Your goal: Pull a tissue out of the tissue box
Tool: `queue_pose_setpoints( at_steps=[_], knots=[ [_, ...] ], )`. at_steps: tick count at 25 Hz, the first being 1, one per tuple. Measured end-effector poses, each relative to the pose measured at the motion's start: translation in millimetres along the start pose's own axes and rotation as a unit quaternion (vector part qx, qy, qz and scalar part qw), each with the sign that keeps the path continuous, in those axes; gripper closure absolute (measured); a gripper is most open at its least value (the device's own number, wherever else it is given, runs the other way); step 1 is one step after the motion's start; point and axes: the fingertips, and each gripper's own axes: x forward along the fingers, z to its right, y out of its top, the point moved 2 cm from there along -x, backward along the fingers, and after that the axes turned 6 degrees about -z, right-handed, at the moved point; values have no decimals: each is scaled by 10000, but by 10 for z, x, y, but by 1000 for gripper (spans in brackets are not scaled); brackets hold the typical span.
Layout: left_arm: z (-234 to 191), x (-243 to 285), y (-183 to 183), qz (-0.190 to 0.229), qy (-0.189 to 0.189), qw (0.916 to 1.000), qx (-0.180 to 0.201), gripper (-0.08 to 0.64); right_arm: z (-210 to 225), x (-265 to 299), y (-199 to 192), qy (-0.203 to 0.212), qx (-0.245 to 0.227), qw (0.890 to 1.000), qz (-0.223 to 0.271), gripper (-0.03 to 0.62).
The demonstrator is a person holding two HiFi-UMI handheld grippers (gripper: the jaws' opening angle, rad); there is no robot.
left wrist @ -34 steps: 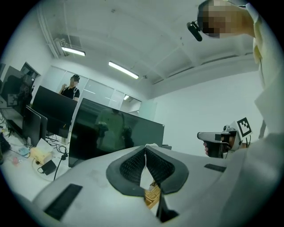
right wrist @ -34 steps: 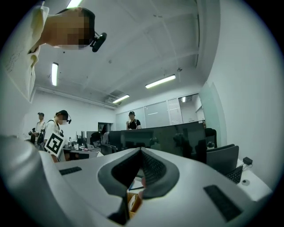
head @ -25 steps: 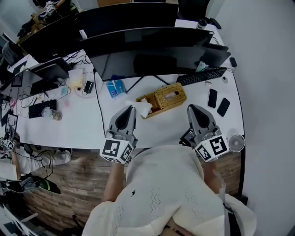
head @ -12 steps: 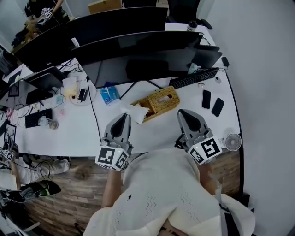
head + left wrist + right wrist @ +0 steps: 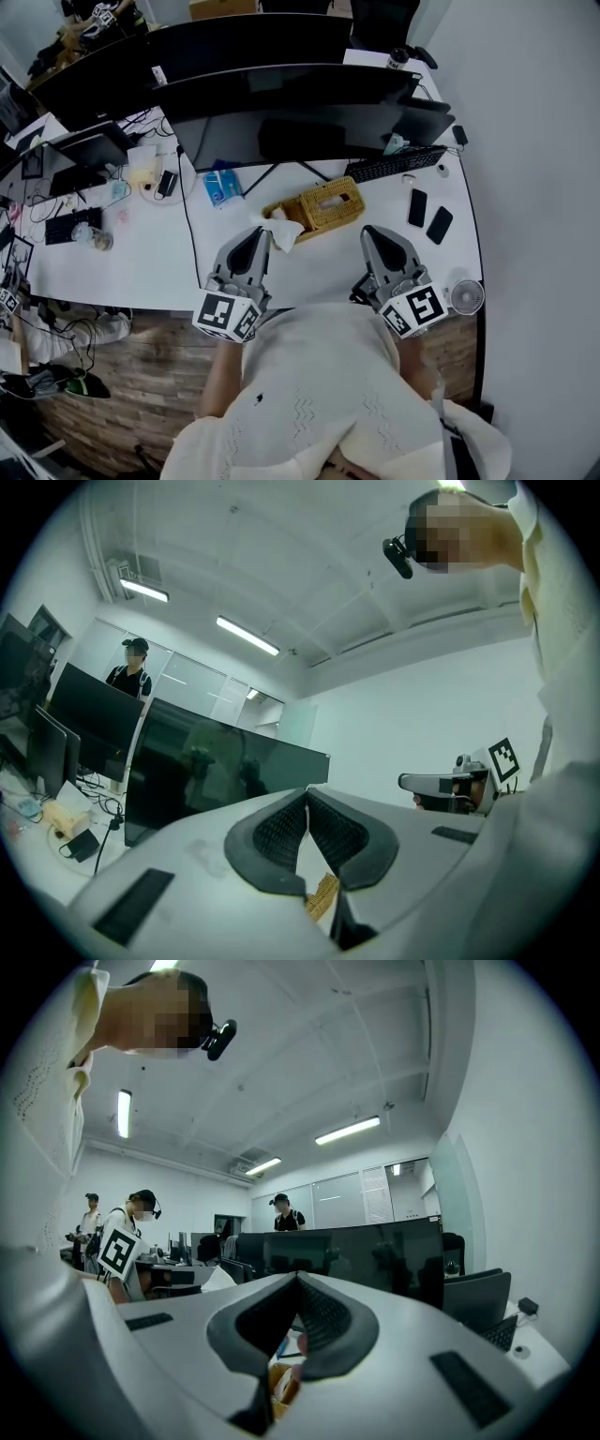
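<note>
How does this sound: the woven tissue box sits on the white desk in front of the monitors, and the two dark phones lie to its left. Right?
Not quite. The head view shows the two dark phones lying to the right of the woven tissue box, not to its left. The rest holds: the box sits on the white desk in front of the monitors.

Count on the white table (image 5: 309,265):
- tongs: 2, i.e. left tongs (image 5: 263,232) and right tongs (image 5: 368,232)
- wicker tissue box (image 5: 323,204): 1
- tissue (image 5: 281,231) lying outside the box: 1
- phones (image 5: 417,206): 2, side by side
- black keyboard (image 5: 403,161): 1 for sure; a dark slab (image 5: 67,225) far left may be a second, can't tell
- small round fan (image 5: 464,296): 1
- blue pack (image 5: 220,185): 1
- black monitors (image 5: 291,103): at least 4, overlapping, exact count unclear
- people (image 5: 281,1211) in the background of the right gripper view: 3
</note>
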Motion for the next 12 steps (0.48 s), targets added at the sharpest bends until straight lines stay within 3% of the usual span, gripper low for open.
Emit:
queue_pose_setpoints(
  at_steps=[12],
  knots=[
    [-1, -15, -35, -75, -29, 10000, -13, 546, 0, -2, -54, -4, 19, 10000, -84, 592]
  ],
)
